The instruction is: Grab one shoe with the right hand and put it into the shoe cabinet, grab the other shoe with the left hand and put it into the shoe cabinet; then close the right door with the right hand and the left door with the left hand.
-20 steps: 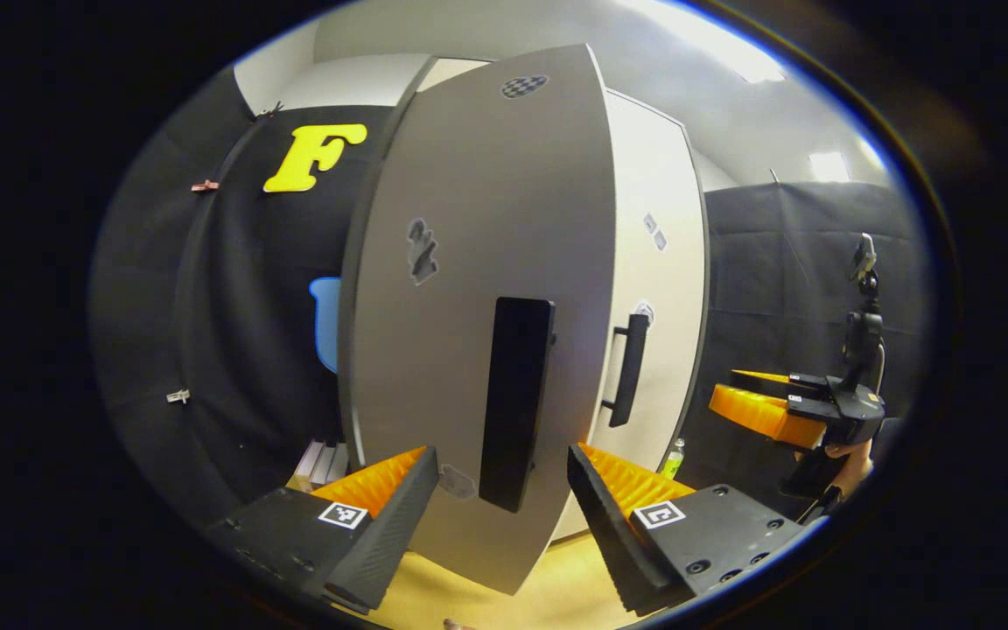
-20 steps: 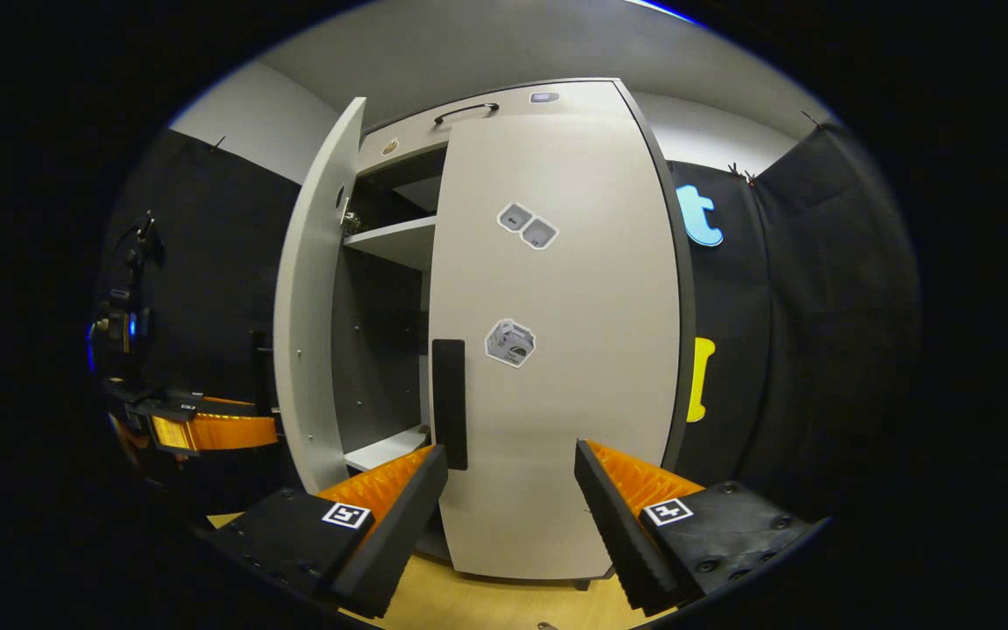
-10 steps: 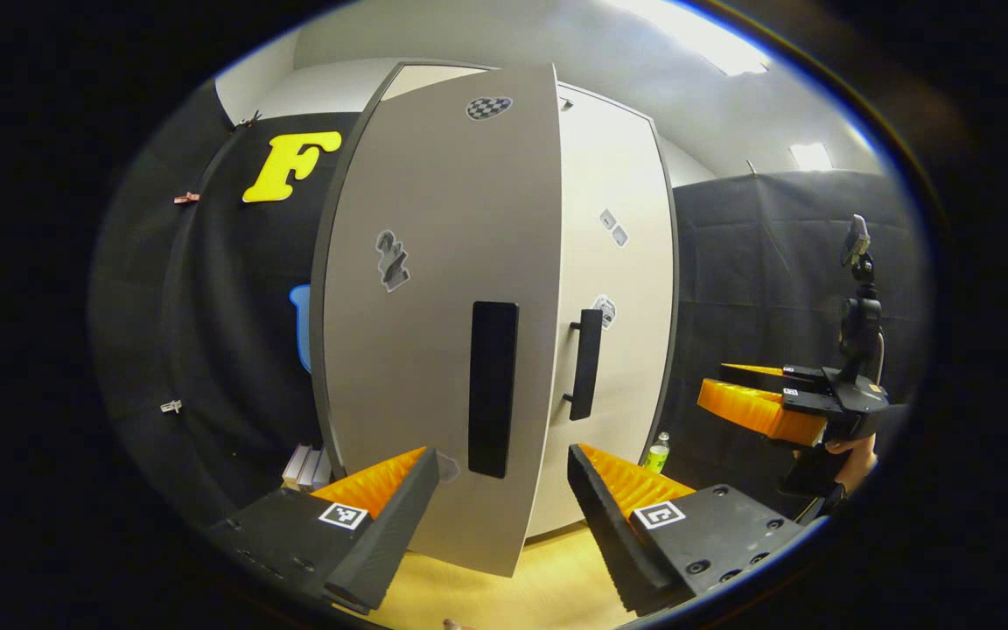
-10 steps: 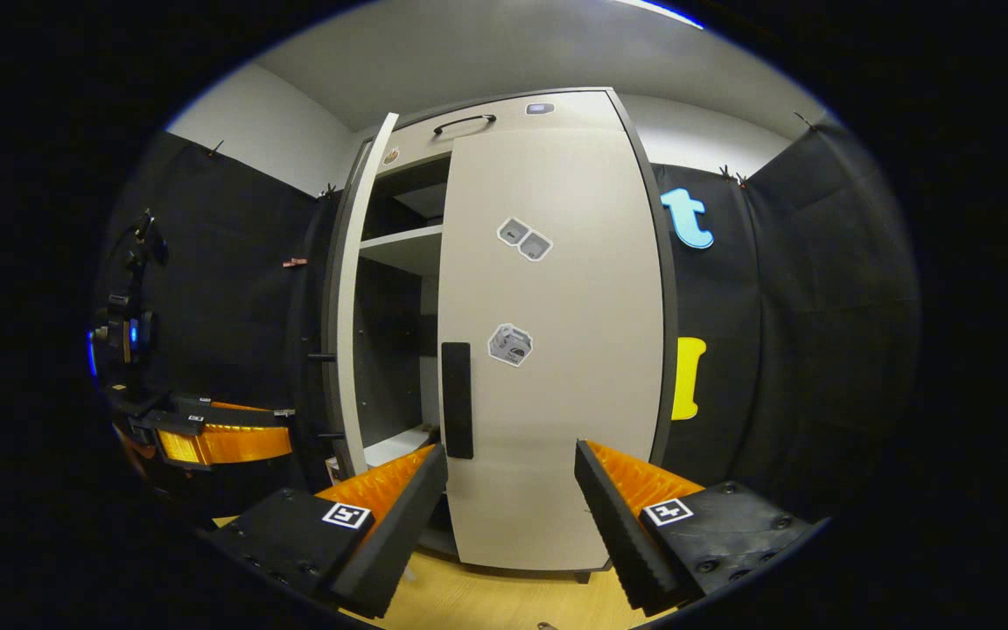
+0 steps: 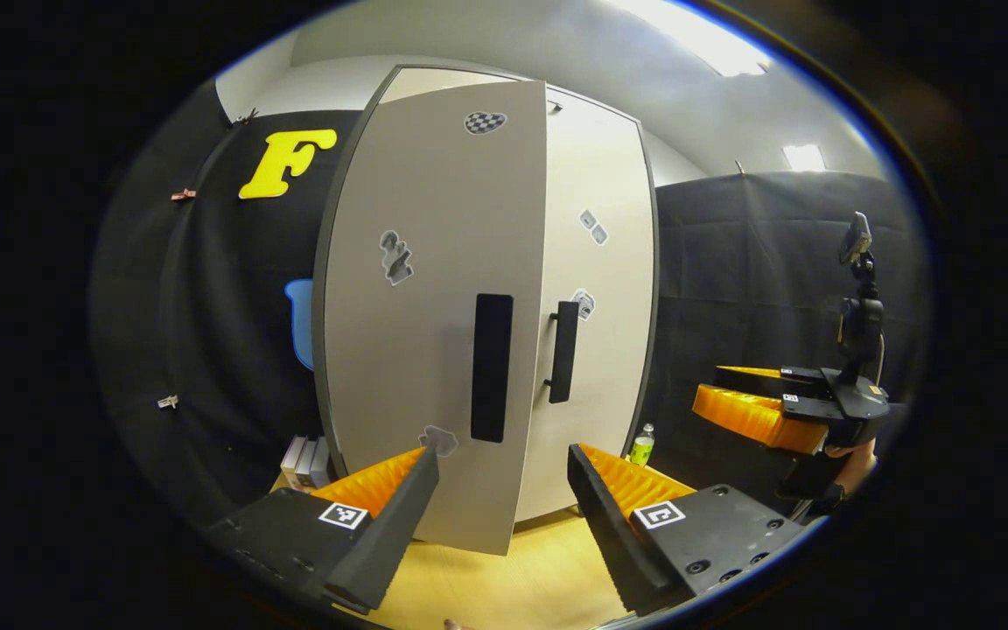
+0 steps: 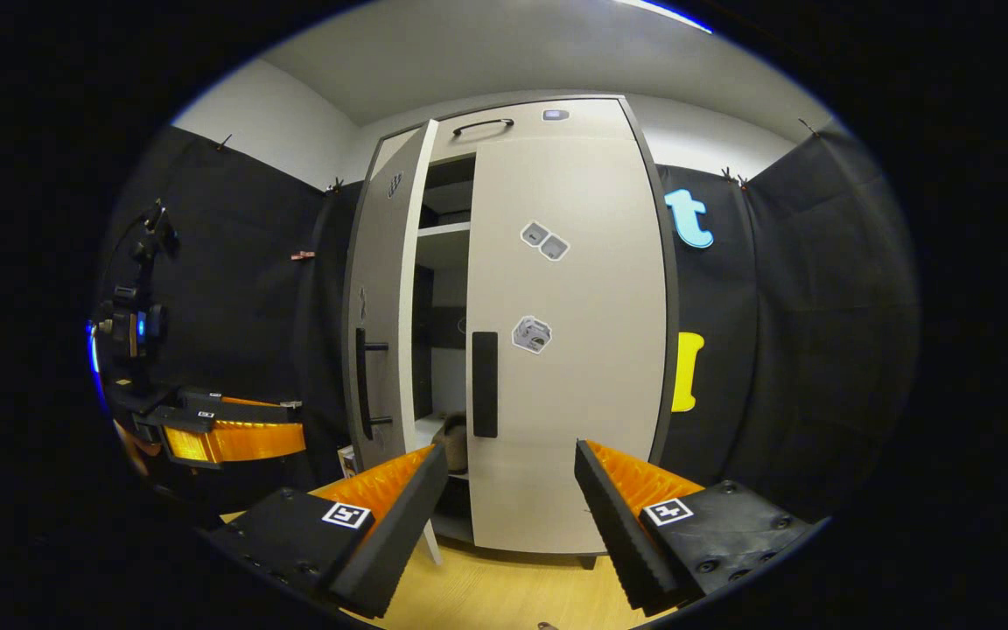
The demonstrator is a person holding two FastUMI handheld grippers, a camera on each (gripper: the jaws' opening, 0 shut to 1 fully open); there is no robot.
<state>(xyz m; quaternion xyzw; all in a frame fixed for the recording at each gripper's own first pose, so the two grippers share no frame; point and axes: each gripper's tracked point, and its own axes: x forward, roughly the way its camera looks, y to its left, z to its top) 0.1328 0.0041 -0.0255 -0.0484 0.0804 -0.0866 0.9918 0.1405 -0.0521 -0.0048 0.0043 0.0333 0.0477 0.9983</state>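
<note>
Swinging inward since a second ago, the left door (image 5: 434, 324) now stands much nearer the cabinet front, and the left gripper (image 5: 497, 516) rides just behind it with its fingers apart and nothing between them. Those fingers (image 5: 381, 534) are wedge-shaped with ribbed inner faces, and their outer ends are cut off at the bottom of the left gripper view. Just ahead, the door's flat black handle (image 5: 492, 367) hangs between the two fingers, not touched by either. Pale matte panel, dark edging, a few small stickers too blurred to read.

Over in the right gripper view, the right gripper (image 6: 511, 516) also hangs with its fingers spread and nothing in them, facing the right door (image 6: 570, 350), which sits flush and closed. That door's own black handle (image 6: 485, 383) is a flat vertical bar. Between the two doors a narrow gap remains, showing a shelf (image 6: 443, 232) up high and, low down, a rounded brownish shape that looks like a shoe (image 6: 453, 437), mostly hidden behind the door edge and the finger. The second shoe cannot be made out.

Farther off, a hand (image 5: 845, 459) holds the right gripper beside the shoe cabinet (image 6: 548, 118). A small bottle (image 5: 640, 444) stands on the light wooden floor (image 5: 548, 577) at the cabinet's foot.
</note>
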